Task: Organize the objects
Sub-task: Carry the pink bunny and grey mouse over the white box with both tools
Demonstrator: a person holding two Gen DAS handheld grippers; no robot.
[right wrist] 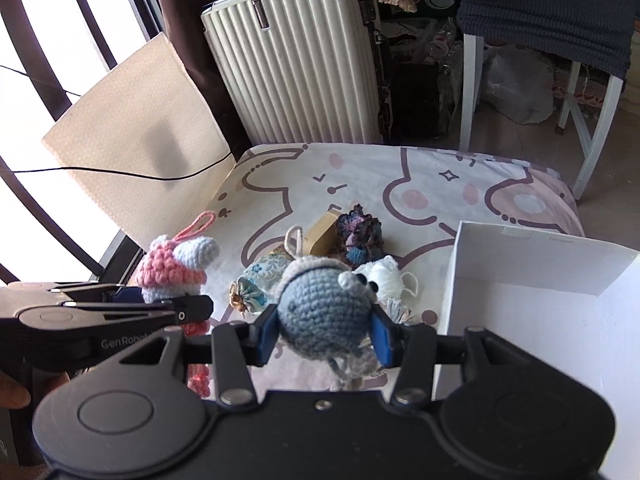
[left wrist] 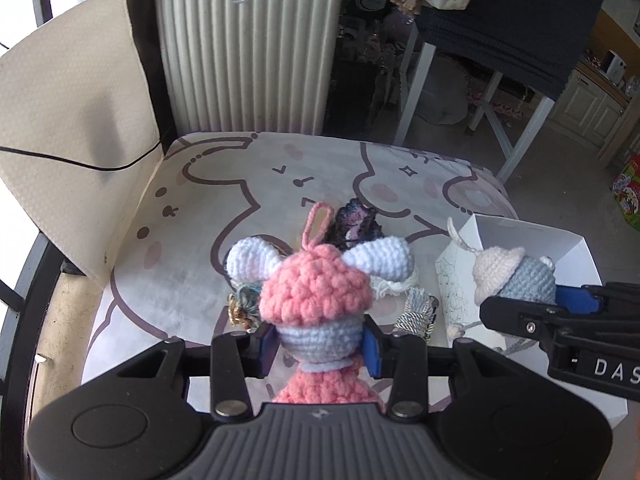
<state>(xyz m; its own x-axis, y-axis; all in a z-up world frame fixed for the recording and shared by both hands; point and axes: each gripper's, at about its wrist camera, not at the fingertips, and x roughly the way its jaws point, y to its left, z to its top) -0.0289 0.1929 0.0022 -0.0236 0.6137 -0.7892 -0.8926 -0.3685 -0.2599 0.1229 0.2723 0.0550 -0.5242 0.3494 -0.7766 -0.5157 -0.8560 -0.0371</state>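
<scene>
Left gripper [left wrist: 319, 338], black with blue pads [left wrist: 267, 346], clamped on the pale blue neck of a pink crocheted doll with white ears and a pink hanging loop [left wrist: 314, 292]; doll held clear above the table, pink skirt trailing down behind the pads toward the camera. Seen from the right wrist camera as well: same left gripper [right wrist: 160, 304] reaching in from the left edge, pink doll [right wrist: 172, 268] pinched at its tip.

Right gripper [right wrist: 326, 338], also black with blue pads [right wrist: 267, 338], clenched on the sides of a round blue-grey crocheted doll with a cream cap and cream loop [right wrist: 320, 304]; grey yarn strands dangling below the pads. In the left wrist view, that right gripper [left wrist: 560, 298] entering from the right with the blue-grey doll [left wrist: 516, 280] at its tip, in front of the white box.

Below both dolls, a small heap on the cream cloth with purple cartoon outlines [right wrist: 440, 184]: a floral fabric pouch in pale blue [right wrist: 260, 276], a tan wooden block [right wrist: 324, 232], a dark blue-and-purple crocheted flower [right wrist: 358, 236], a white yarn ball [right wrist: 386, 276], a grey tassel [left wrist: 416, 314].

Just right of the heap, an open white cardboard box [right wrist: 528, 264] resting on the cloth.

Beyond the table, a cream ribbed hard-shell suitcase [right wrist: 296, 68] standing upright; to the left, a beige textured board [right wrist: 132, 136] tilted, a black cable across it.
</scene>
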